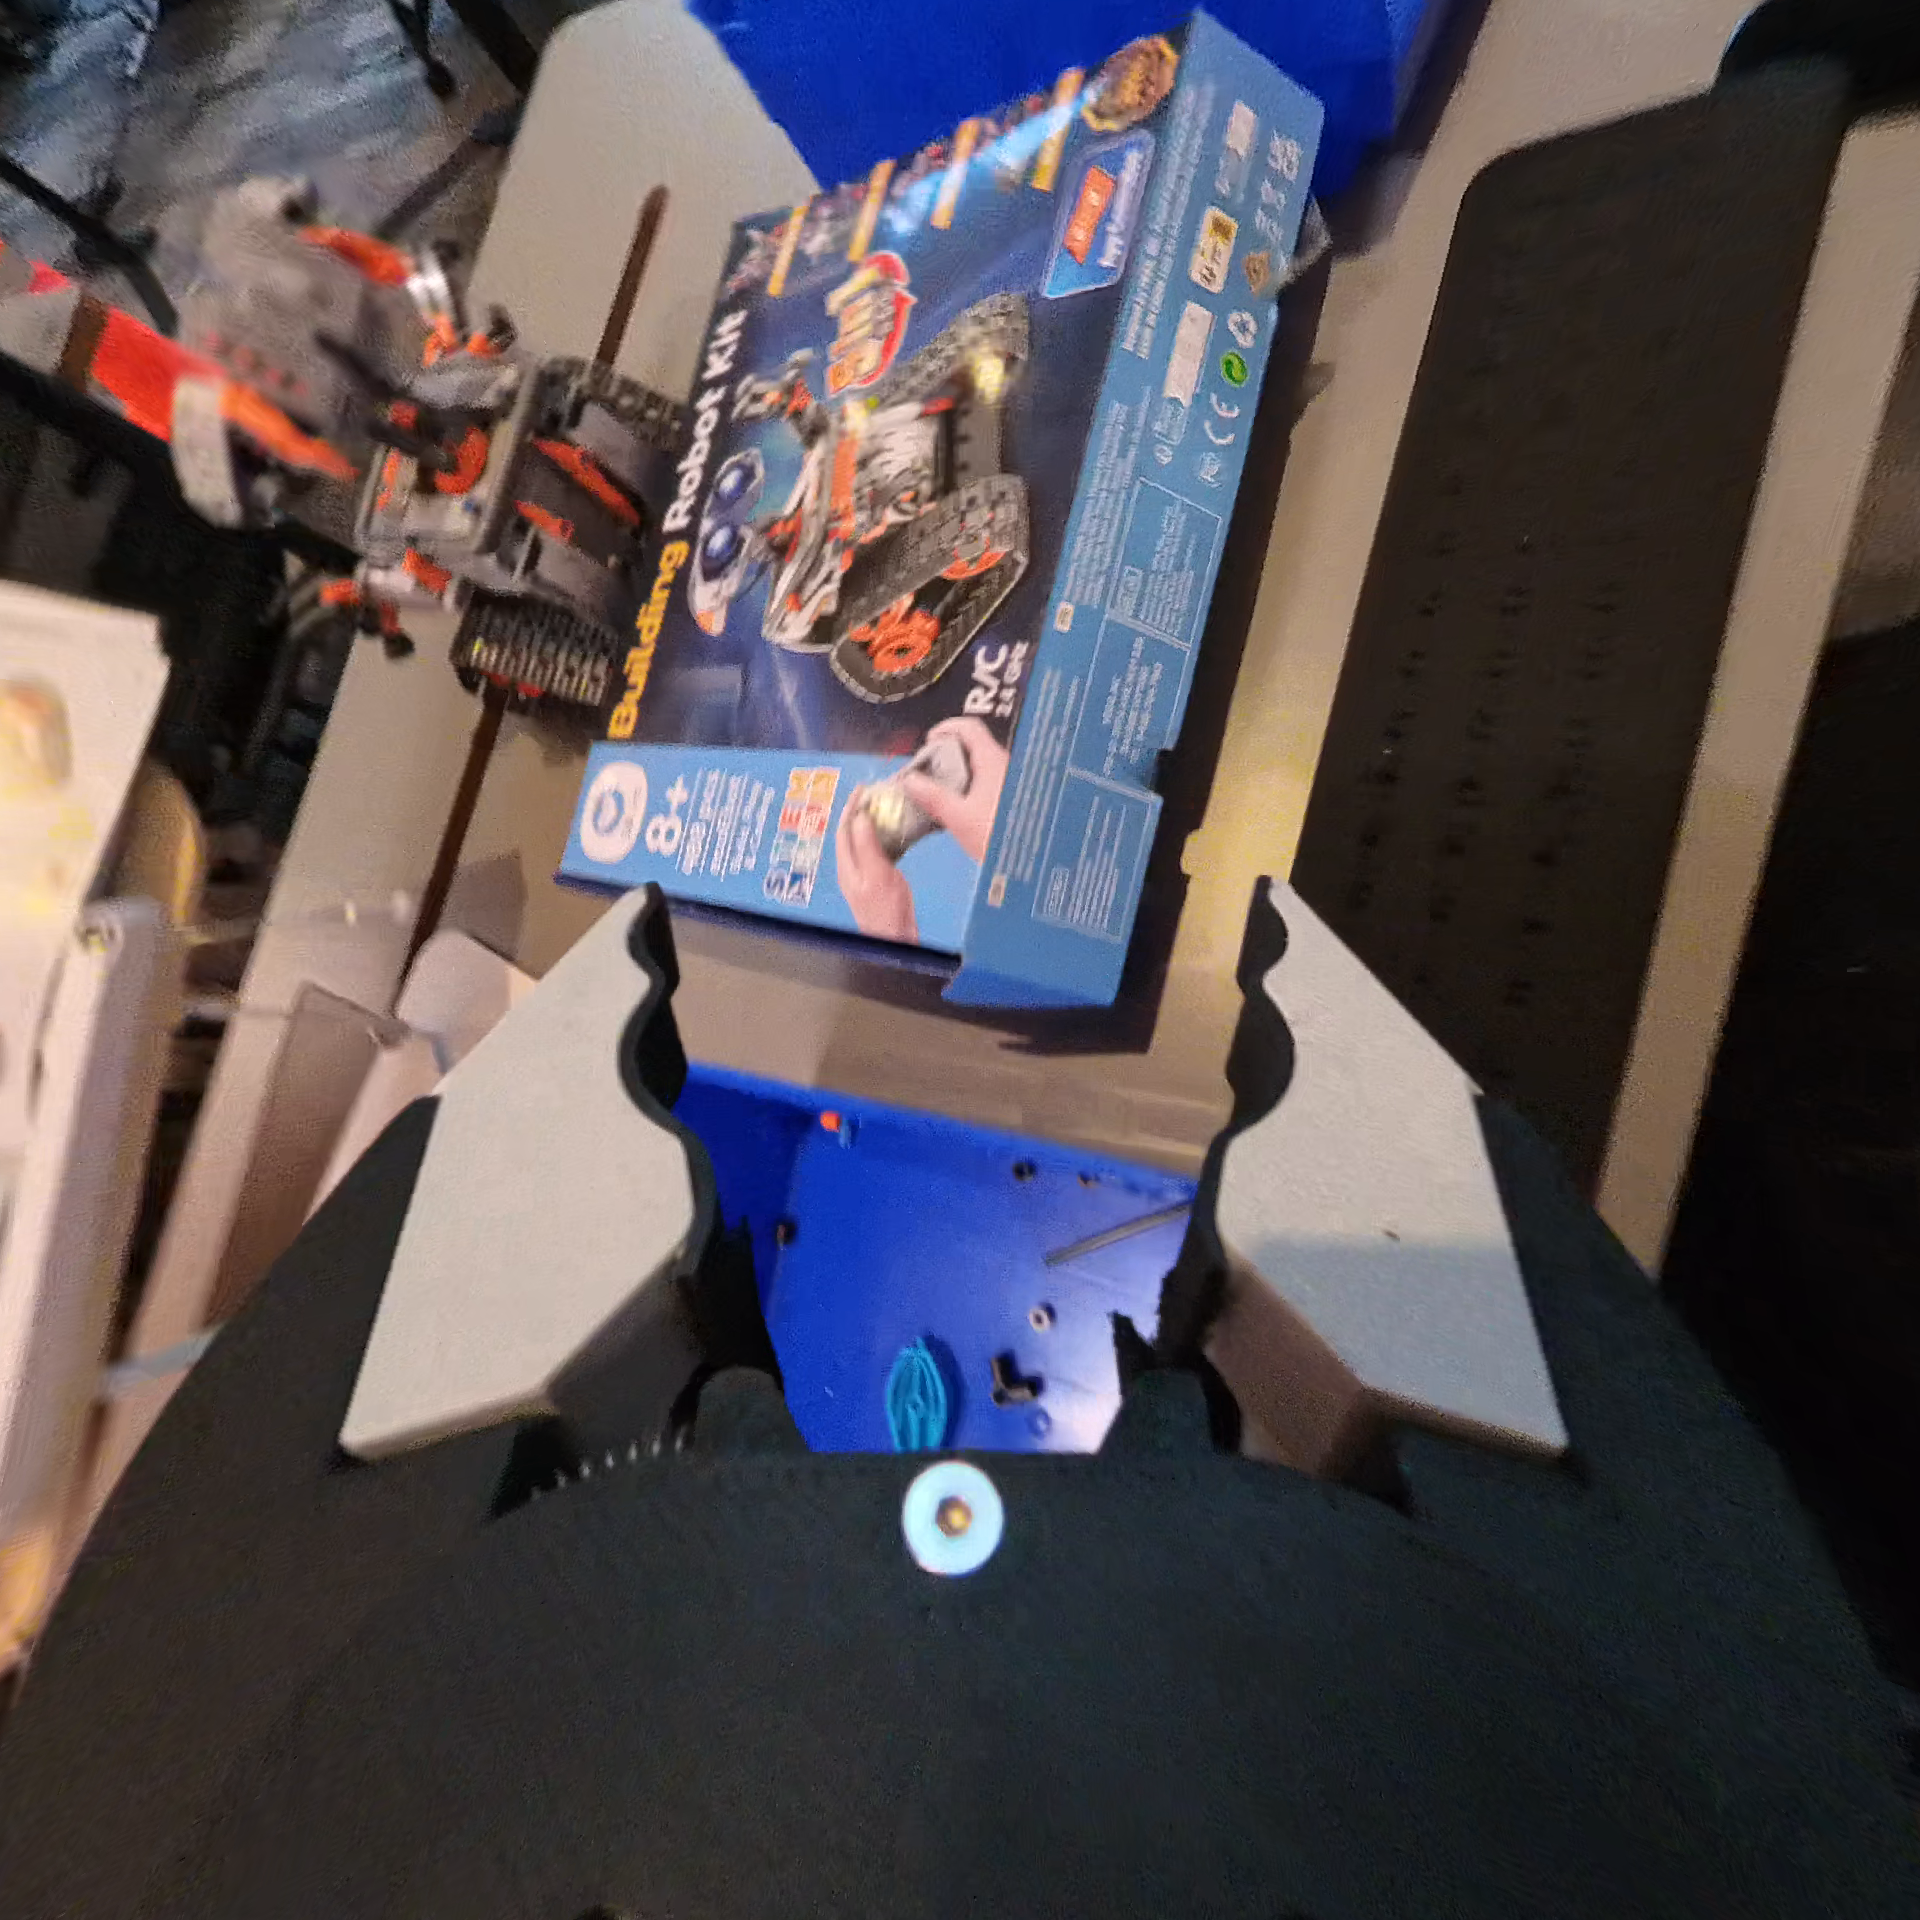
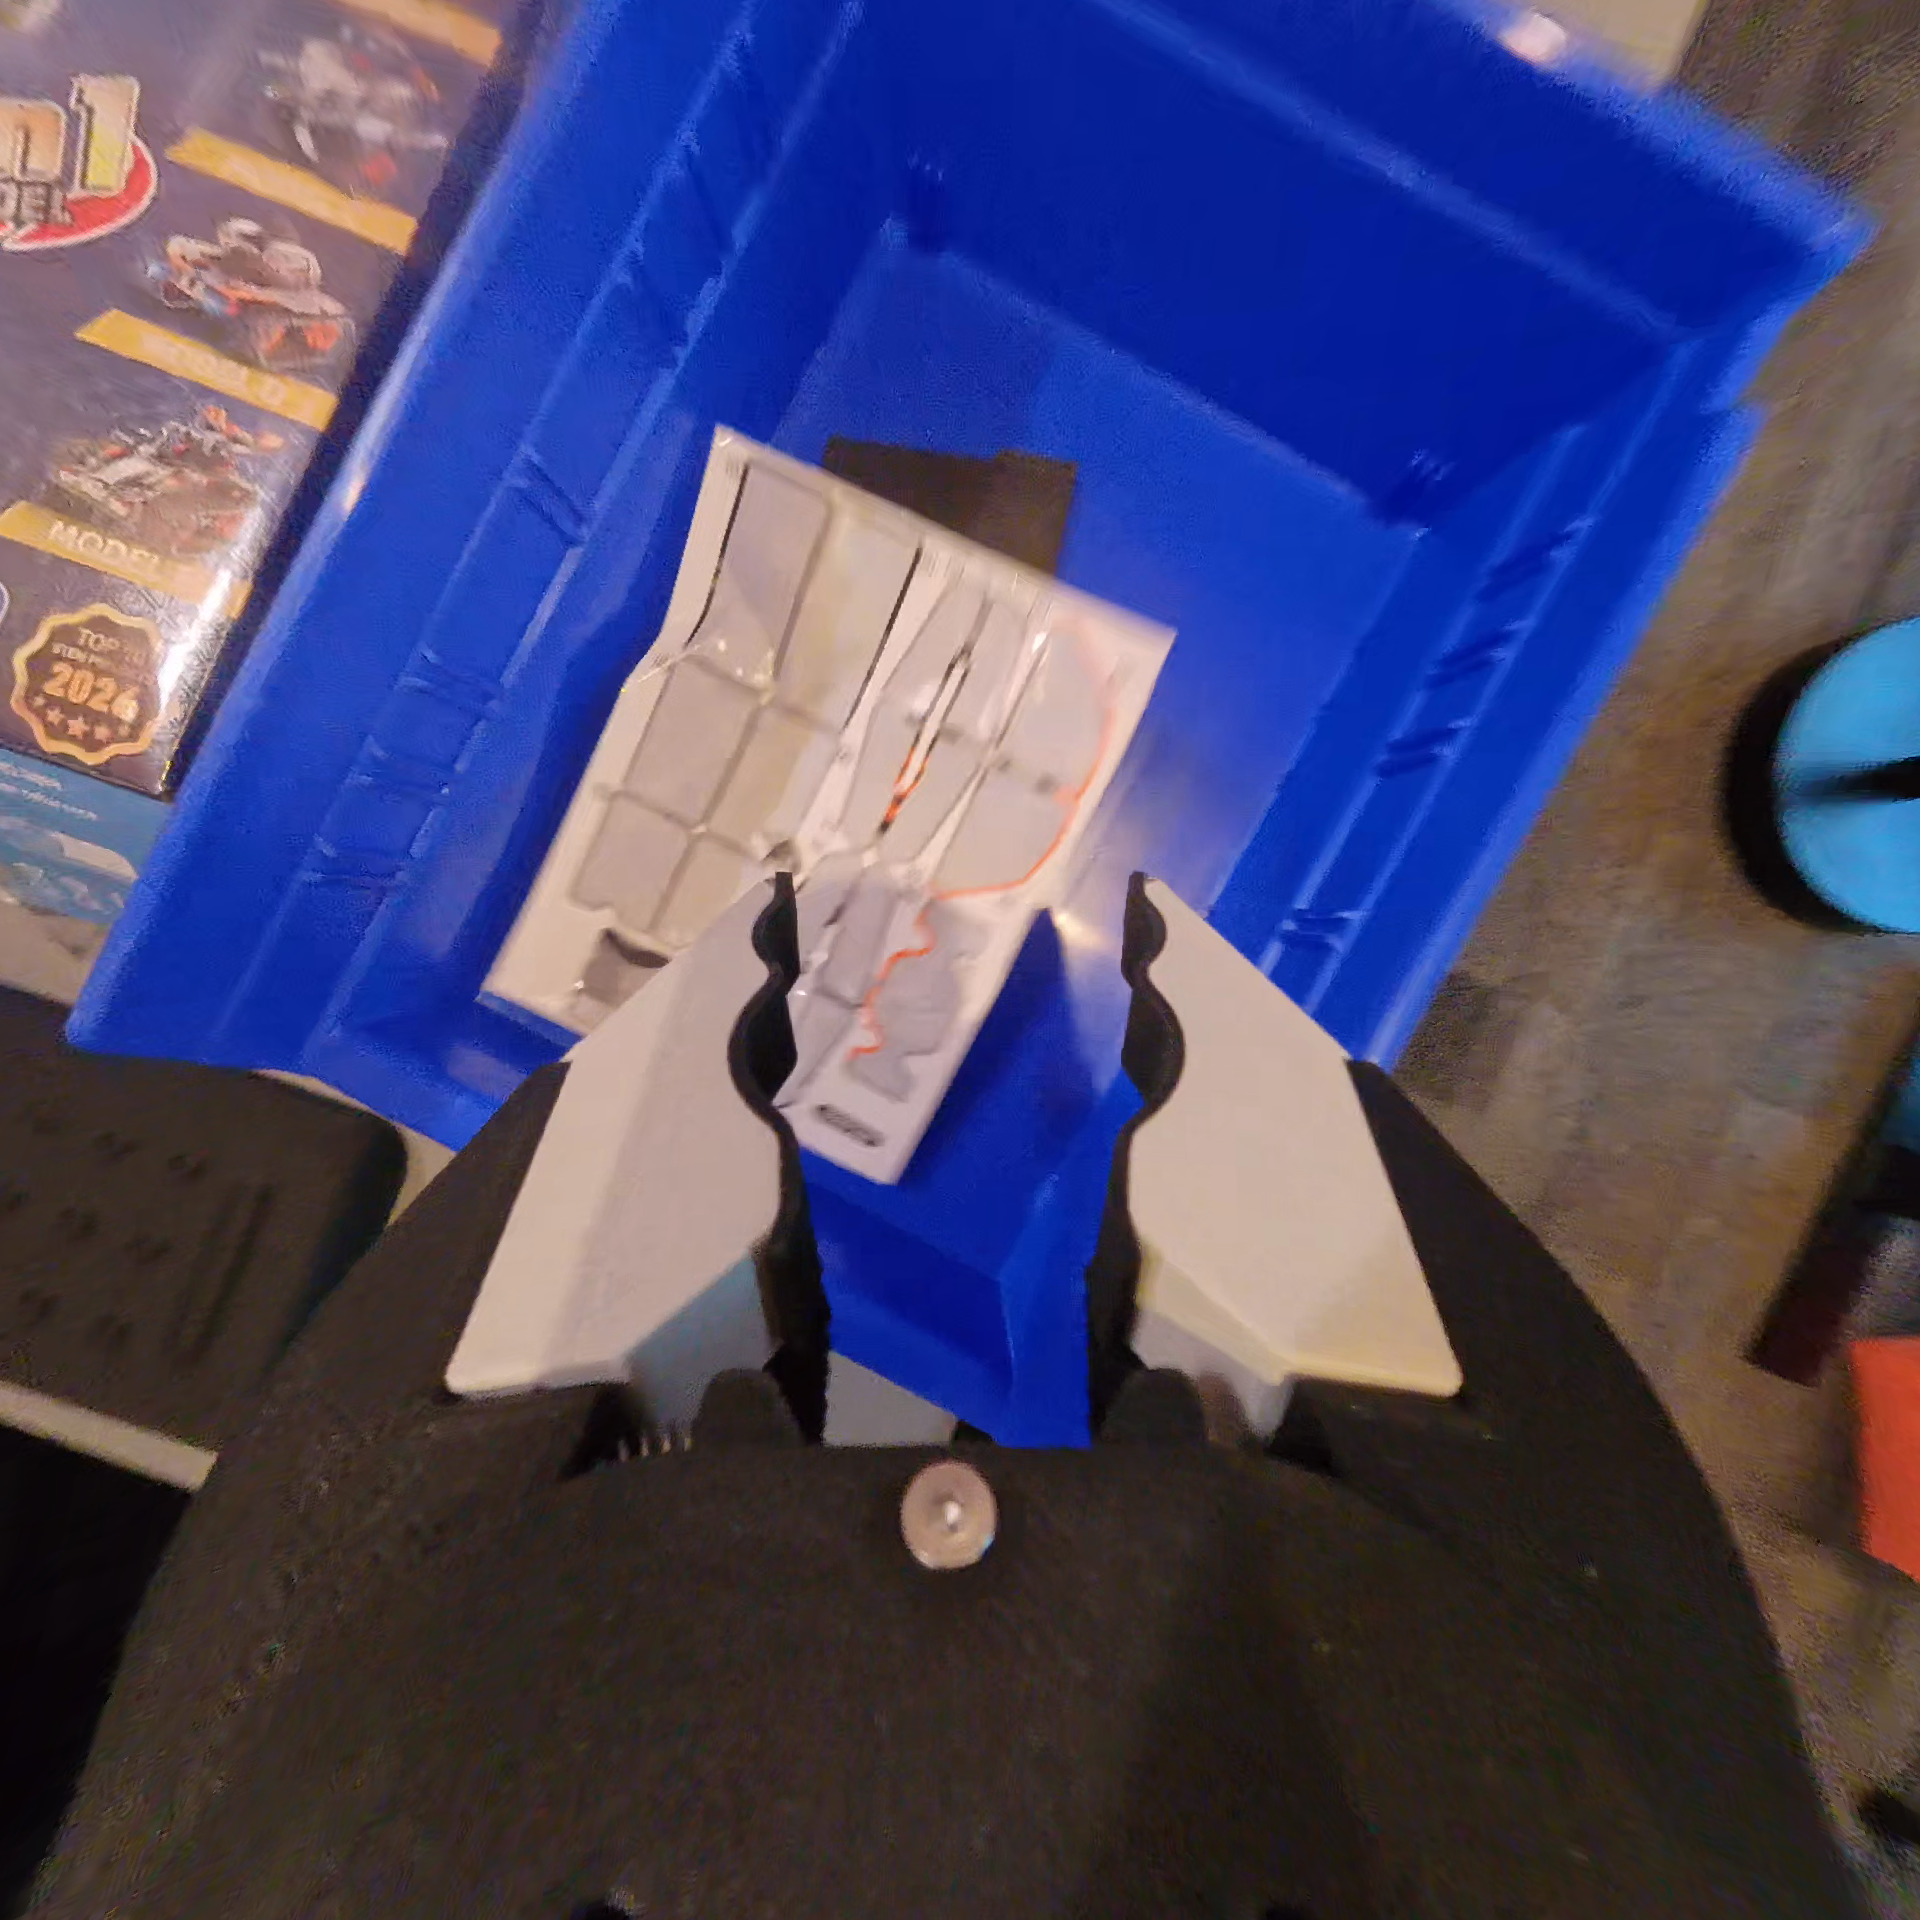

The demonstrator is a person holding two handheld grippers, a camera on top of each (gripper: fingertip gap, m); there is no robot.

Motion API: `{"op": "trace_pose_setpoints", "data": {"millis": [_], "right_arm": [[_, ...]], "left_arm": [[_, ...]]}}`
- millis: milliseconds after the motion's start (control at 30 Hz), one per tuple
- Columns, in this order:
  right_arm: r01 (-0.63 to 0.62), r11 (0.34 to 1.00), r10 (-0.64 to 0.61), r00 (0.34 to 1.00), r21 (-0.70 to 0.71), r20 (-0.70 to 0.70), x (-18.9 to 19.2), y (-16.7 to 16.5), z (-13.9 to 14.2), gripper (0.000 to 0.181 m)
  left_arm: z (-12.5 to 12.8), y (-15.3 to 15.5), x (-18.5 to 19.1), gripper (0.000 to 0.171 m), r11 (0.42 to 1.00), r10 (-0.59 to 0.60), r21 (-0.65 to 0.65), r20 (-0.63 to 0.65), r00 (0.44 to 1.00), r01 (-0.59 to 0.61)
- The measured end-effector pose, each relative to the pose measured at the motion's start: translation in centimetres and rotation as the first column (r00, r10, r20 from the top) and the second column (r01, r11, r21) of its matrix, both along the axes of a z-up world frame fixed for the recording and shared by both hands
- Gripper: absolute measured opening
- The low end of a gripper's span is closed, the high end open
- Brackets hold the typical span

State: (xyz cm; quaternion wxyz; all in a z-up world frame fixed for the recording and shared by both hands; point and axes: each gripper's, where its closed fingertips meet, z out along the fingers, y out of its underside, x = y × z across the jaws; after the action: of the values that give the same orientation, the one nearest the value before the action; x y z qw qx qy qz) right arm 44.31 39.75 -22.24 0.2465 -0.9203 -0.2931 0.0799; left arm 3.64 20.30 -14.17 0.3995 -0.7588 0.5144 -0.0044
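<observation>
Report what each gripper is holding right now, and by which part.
Neither holds anything. The left gripper is open above a blue tray of small parts. The right gripper is open over a white sheet in the blue bin.

Two blue bins [image 2: 1351, 436] [image 1: 935, 1247], one kit box [image 1: 914, 540], one built toy robot [image 1: 436, 436], one sticker sheet [image 2: 831, 727].

Hobby workbench: toy kit box [image 1: 894, 540], blue parts bins [image 2: 1558, 436], built model [image 1: 447, 457].

The left claw [image 1: 956, 935] hangs with its grey fingers [image 1: 540, 1195] spread wide, gripping nothing. The right claw [image 2: 961, 914] is likewise parted and empty, tilted downward.
</observation>
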Motion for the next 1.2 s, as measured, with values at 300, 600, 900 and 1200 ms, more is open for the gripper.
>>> {"op": "trace_pose_setpoints", "data": {"millis": [300,600,900,1200], "right_arm": [[-0.326,0.866,0.321,0.944,0.380,0.079,-10.8,-6.0,6.6,0.046],[-0.429,0.775,0.456,0.888,0.464,0.058,-15.0,-8.8,6.5,0.027],[-0.411,0.681,0.528,0.849,0.606,-0.017,-14.8,-11.5,11.1,0.016],[-0.528,0.631,0.648,0.762,0.568,-0.012,-16.5,-15.0,11.8,0.032]], "left_arm": [[-8.8,4.4,6.3,0.116,0.974,-0.034,0.163,-0.589,0.807,0.160],[-9.4,5.0,5.7,0.052,0.938,0.001,0.239,-0.727,0.687,0.251],[-3.3,4.8,6.6,0.016,0.930,-0.036,0.279,-0.582,0.813,0.241],[4.6,8.3,4.9,0.009,0.957,-0.089,0.215,-0.423,0.902,0.195]]}}
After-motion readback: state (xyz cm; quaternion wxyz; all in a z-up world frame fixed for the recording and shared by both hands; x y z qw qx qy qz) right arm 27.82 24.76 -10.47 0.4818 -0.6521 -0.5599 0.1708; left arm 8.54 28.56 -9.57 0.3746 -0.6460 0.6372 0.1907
